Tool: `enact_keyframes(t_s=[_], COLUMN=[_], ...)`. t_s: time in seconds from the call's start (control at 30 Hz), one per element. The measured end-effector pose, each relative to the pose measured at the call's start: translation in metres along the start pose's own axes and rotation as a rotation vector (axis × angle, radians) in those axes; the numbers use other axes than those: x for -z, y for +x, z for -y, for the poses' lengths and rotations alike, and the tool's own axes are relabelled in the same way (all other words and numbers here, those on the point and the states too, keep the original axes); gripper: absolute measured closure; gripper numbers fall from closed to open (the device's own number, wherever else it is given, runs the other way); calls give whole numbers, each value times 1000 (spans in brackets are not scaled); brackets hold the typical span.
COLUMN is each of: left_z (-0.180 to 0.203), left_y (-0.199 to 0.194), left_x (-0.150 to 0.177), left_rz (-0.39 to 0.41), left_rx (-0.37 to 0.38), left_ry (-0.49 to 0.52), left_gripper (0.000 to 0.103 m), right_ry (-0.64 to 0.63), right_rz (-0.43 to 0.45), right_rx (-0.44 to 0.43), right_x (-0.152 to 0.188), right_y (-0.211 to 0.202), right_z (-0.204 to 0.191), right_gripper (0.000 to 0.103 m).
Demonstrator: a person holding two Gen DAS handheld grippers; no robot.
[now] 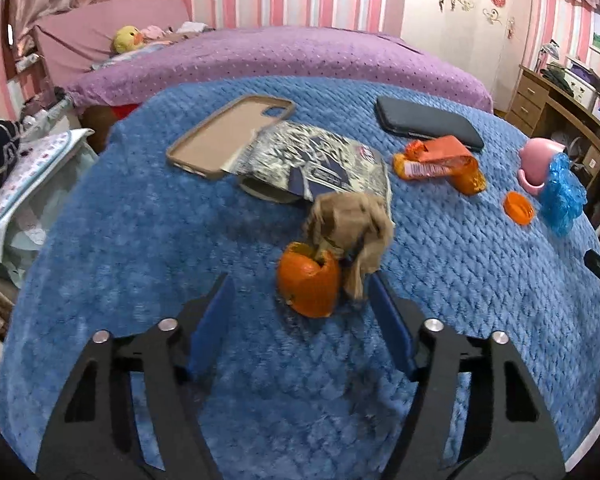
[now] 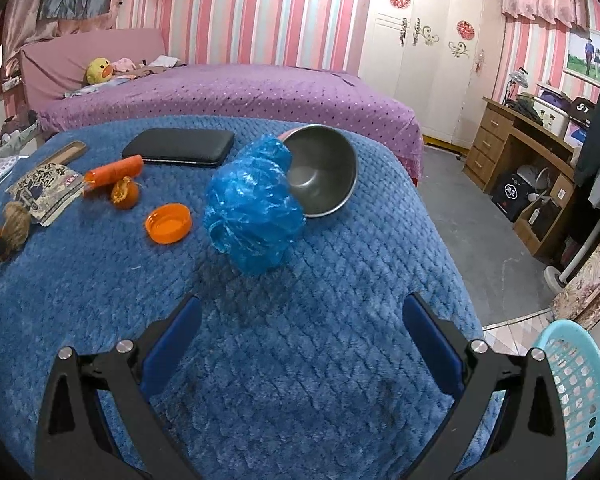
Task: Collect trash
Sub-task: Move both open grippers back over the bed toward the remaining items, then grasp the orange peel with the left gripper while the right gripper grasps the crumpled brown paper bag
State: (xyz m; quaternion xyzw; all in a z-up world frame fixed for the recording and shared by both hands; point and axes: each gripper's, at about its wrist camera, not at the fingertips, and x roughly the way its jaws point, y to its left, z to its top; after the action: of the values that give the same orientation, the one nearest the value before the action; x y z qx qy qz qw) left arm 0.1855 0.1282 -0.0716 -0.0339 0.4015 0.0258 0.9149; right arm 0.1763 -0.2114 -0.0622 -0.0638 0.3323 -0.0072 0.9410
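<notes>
In the left wrist view an orange peel [image 1: 309, 283] and a crumpled brown paper [image 1: 352, 236] lie on the blue blanket [image 1: 140, 240], just ahead of my open left gripper [image 1: 302, 280], between its fingertips. Behind them lie a silver snack bag [image 1: 320, 164], an orange wrapper [image 1: 440, 160] and an orange cap [image 1: 520, 208]. In the right wrist view my right gripper [image 2: 302, 304] is open and empty, a short way in front of a crumpled blue plastic bag [image 2: 252, 208]. The cap [image 2: 168, 223] lies left of the bag.
A tan phone case [image 1: 228, 136] and a black phone [image 1: 428, 122] lie at the back of the blanket. A pink-backed metal bowl [image 2: 324, 172] lies tipped on its side behind the blue bag. A light blue basket [image 2: 580, 392] stands off the blanket's right edge.
</notes>
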Motion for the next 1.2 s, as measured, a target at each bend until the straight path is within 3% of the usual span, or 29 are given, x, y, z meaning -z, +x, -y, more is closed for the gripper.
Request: enact_keyframes(t_s=[0.13,0.27,0.5,0.6,0.7,0.93,1.2], left_z=[2,1,-12,-24,-35,-55,-70], left_y=[10,1,-24,-23,-8,-13,-16], left_x=[-2,-2,-4,-4,1,5,6], left_rz=[-9,-3,2,-12,-75,-58,-67], left_rx=[36,66,66,60,77,82,90], left_ry=[-9,7,54,29,-4,-34,-45], left_gripper=[62,74,74,73,70,58,57], right_ry=[-25,-40,-63,-76,-89,-113,-101], right_rz=[0,-2,-1,-1,-5,-11,-15], right_rx=[-2,-2,4,10,12,30,22], right_x=[2,3,2,3,3,4,1], right_y=[-1,-2,-5,-7,-8,-9,-10], right_z=[-9,-16,-28,-38,-46,-55,-56], right_gripper=[5,5,5,5,5,5,5])
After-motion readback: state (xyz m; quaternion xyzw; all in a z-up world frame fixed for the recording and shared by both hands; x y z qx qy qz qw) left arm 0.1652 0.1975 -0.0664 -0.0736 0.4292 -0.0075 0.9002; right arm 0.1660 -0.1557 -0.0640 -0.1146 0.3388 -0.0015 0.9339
